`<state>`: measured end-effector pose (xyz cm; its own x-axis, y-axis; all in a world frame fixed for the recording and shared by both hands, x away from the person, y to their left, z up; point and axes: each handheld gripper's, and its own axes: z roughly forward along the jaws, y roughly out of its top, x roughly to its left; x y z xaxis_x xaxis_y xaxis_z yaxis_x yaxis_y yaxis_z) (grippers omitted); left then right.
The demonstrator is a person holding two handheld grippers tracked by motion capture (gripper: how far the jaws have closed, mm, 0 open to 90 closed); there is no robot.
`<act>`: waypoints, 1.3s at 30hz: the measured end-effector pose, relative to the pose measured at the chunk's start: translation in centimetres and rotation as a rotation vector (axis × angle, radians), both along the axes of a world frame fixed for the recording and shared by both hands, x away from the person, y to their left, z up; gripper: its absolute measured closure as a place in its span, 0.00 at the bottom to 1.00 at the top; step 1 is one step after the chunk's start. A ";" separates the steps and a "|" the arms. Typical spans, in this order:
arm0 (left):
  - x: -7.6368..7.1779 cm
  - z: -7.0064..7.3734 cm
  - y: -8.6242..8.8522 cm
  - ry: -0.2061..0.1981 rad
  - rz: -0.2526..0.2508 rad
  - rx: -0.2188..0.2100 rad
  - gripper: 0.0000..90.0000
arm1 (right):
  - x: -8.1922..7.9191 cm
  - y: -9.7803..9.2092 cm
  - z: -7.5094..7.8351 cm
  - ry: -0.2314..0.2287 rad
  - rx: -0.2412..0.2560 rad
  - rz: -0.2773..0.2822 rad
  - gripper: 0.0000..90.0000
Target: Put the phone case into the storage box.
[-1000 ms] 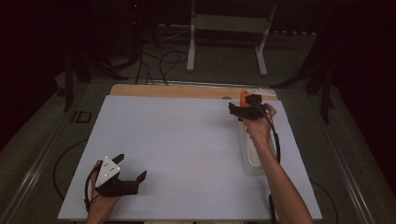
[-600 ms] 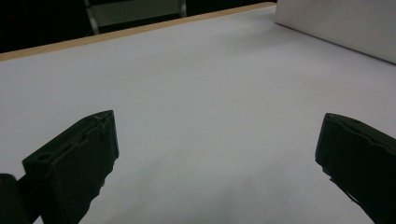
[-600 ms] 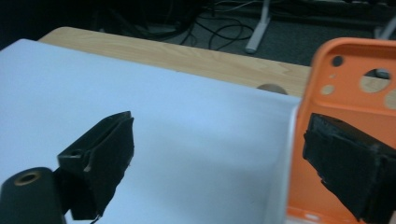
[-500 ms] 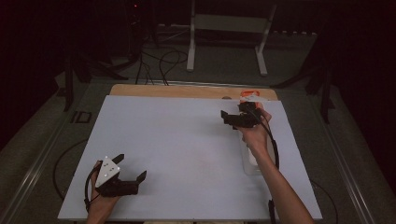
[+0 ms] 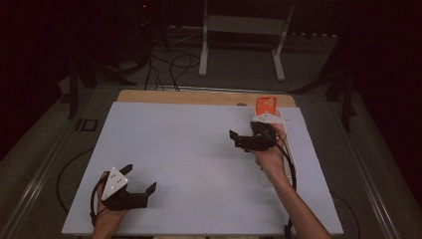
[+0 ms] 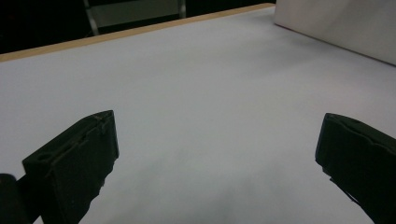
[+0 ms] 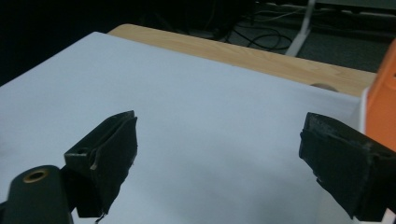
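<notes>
While the person's left hand rests at the near left corner of the table, the left claw it holds sits low over the white sheet with its jaws spread wide and nothing between them. In the left gripper view those two black jaws stand far apart over bare white surface, and a pale flat-sided thing, too cropped to identify, shows at the upper right, well beyond them.

Farther up the table, toward its right side, the right hand holds the right claw, which points toward the table's left. Its jaws are also wide open and empty. The right gripper view looks across the white sheet to the table's wooden far edge, with the gap between the jaws showing plain surface alone.

Just beyond the right claw, near the far right corner of the table, an orange object stands upright. It appears to rest at the far end of a clear, shallow tray that runs along the table's right edge beneath the right forearm. In the right gripper view the orange object rises just behind the right-hand jaw; whether the two touch cannot be told.
</notes>
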<state>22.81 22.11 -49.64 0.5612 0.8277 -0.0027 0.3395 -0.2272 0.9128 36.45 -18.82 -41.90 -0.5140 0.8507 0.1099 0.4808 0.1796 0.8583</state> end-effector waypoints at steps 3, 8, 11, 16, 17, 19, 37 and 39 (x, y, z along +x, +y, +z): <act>0.0 0.0 0.0 0.000 0.000 -0.001 0.00 | -0.9 0.1 -0.1 -0.008 0.014 0.017 0.12; 0.0 0.0 0.0 -0.001 0.000 0.000 0.00 | -2.1 0.0 -0.5 -0.009 0.040 0.040 0.12; 0.0 0.0 0.0 -0.002 0.001 -0.004 0.00 | -2.5 0.0 -0.7 -0.009 0.047 0.048 0.12; 0.0 0.1 0.0 -0.004 0.003 -0.006 0.00 | -4.2 0.2 -1.3 -0.023 0.026 0.100 0.12; 0.0 0.1 0.0 -0.004 0.003 -0.006 0.00 | -4.5 0.2 -1.5 -0.029 0.025 0.105 0.12; 0.0 0.1 0.0 -0.007 0.002 -0.006 0.00 | -5.2 0.1 -1.7 -0.025 0.036 0.116 0.12; -0.4 0.9 0.1 -0.045 -0.002 -0.029 0.00 | -10.1 -1.8 -5.2 -0.094 0.059 0.202 0.12; -0.5 1.0 0.1 -0.049 -0.003 -0.030 0.00 | -10.6 -2.1 -5.4 -0.119 0.045 0.217 0.12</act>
<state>22.35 22.17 -48.68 0.5635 0.8261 0.0003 0.2934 -0.2005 0.9347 25.90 -20.92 -47.31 -0.6956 0.7148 0.0725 0.3300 0.2282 0.9160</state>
